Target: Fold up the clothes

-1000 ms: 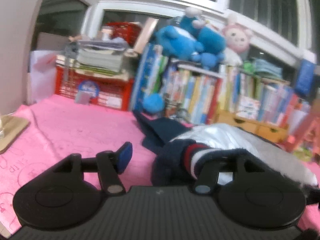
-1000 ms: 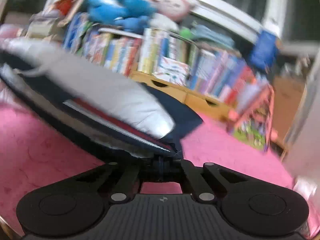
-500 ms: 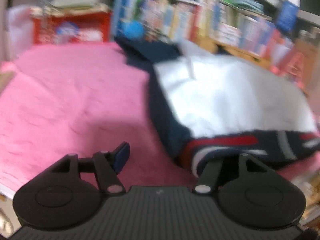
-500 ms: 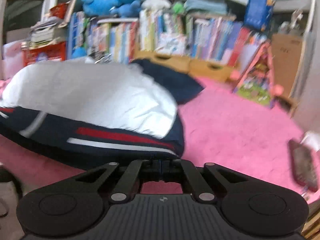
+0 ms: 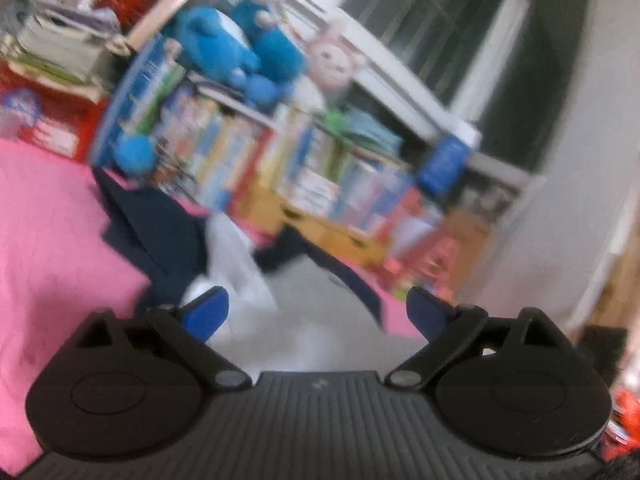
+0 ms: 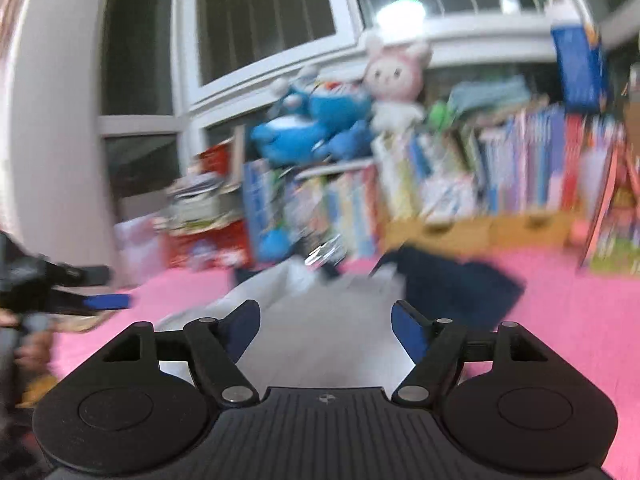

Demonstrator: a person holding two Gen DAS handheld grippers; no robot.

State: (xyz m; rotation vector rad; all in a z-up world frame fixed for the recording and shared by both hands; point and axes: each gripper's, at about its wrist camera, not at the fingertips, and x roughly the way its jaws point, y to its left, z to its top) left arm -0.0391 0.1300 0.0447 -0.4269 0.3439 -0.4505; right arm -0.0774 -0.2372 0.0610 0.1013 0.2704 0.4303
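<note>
Grey-white and navy garment (image 5: 308, 312) lies on the pink cover (image 5: 52, 232), low centre in both views. Left gripper (image 5: 318, 312) and right gripper (image 6: 326, 330) have just been opening: jaws wide, nothing pinched, likely releasing the hem so the fold settles flat.

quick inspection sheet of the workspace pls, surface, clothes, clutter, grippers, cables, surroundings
surface: pink cover, bare at the left.
job's things: white and navy garment lying on it, blurred.
clutter: nothing seen on the cover beside the garment.
grippers: left hand-held gripper and right hand-held gripper have just been opening; both open, nothing pinched.
cables: nothing seen.
surroundings: book row, blue plush, pink plush, red crate, dark window.
</note>
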